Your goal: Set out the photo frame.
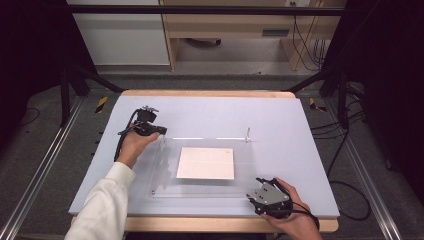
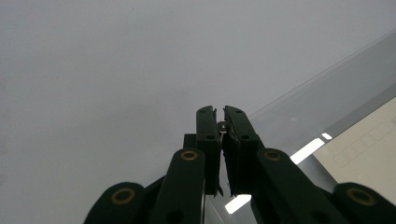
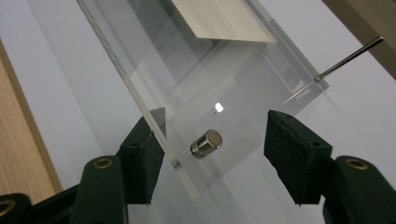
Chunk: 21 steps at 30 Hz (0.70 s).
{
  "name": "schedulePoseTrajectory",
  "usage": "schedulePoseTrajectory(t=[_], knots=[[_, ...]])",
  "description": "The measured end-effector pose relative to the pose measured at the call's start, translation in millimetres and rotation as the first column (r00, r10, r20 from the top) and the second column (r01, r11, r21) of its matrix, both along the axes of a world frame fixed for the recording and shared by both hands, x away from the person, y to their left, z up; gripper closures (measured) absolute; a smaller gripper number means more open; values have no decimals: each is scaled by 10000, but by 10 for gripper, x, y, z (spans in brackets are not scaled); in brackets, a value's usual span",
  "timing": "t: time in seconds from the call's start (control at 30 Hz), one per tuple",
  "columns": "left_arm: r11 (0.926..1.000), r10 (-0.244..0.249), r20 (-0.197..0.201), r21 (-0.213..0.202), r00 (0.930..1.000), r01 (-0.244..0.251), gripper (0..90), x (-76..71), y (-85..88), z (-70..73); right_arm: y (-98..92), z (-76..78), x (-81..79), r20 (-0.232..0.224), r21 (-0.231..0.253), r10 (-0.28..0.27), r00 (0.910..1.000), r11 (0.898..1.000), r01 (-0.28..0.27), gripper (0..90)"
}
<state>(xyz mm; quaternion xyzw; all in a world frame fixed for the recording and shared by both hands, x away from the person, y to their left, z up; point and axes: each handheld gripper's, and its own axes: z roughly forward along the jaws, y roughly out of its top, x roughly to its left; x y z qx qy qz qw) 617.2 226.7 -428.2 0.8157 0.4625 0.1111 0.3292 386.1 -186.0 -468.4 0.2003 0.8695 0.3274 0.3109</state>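
Clear acrylic plate (image 1: 200, 170), left gripper (image 1: 161, 131) jaws perhaps pinching pin (image 2: 222, 125)

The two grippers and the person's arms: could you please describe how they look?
Both grippers, left and right, are black, with brass-coloured rivets on their arms in the gripper views. The right carries a grey three-cornered plate. A black cable trails from the left. The left arm wears a white sleeve.

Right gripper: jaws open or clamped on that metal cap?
Open. The right gripper has its pads either side of the metal cap on the clear sheet, with gaps both sides.
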Motion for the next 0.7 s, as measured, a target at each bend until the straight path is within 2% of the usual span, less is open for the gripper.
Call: schedulePoseTrajectory(t=[0.33,0.6,0.7], knots=[[9998,-55,-42,-186,10000,55,842,31,24,-10,-2,42,-15,241,130,-44,9997,9999,41,416],[9997,-29,-52,-257,10000,28,844,75,24,-18,-13,101,-38,490,503,-251,9985,9985,227,457],[9995,-77,-99,-296,9999,74,845,83,35,-19,-12,105,-43,538,484,-248,9982,9986,222,461]])
